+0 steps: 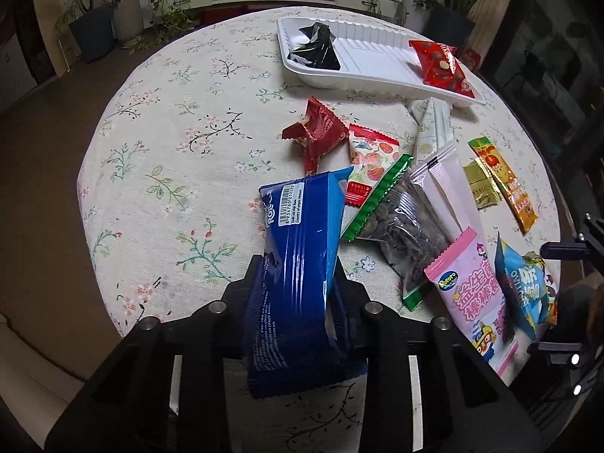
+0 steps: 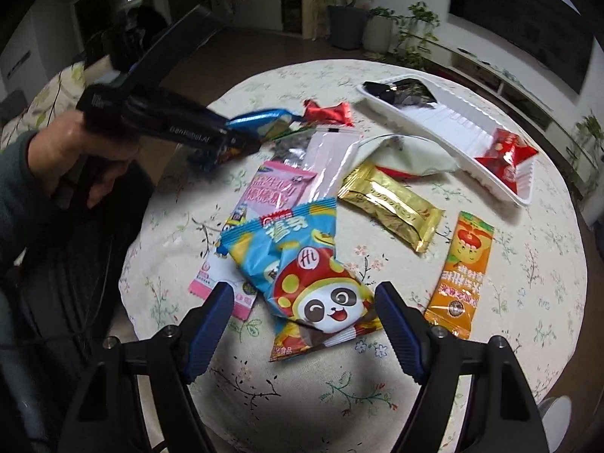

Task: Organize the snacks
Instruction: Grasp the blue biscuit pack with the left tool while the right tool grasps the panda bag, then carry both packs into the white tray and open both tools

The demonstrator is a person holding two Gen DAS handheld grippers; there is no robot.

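Observation:
My left gripper (image 1: 298, 283) is shut on a blue snack packet (image 1: 298, 234) and holds it just above the floral tablecloth; the packet's lower end hangs between the fingers. The right wrist view shows that gripper (image 2: 241, 139) in a person's hand (image 2: 75, 151), with the blue packet (image 2: 260, 117) sticking out. My right gripper (image 2: 302, 290) is open, tilted down over a light-blue panda snack bag (image 2: 302, 264) that lies flat between its fingers. A white tray (image 1: 377, 64) at the far side holds a black packet (image 1: 317, 49) and a red packet (image 1: 441, 64).
Loose snacks crowd the table's middle: a red candy (image 1: 317, 132), a strawberry packet (image 1: 370, 154), a clear seed bag (image 1: 407, 219), a pink packet (image 2: 271, 188), a gold packet (image 2: 392, 207) and an orange stick (image 2: 460, 271). Potted plants (image 1: 94, 26) and a low shelf stand beyond the round table.

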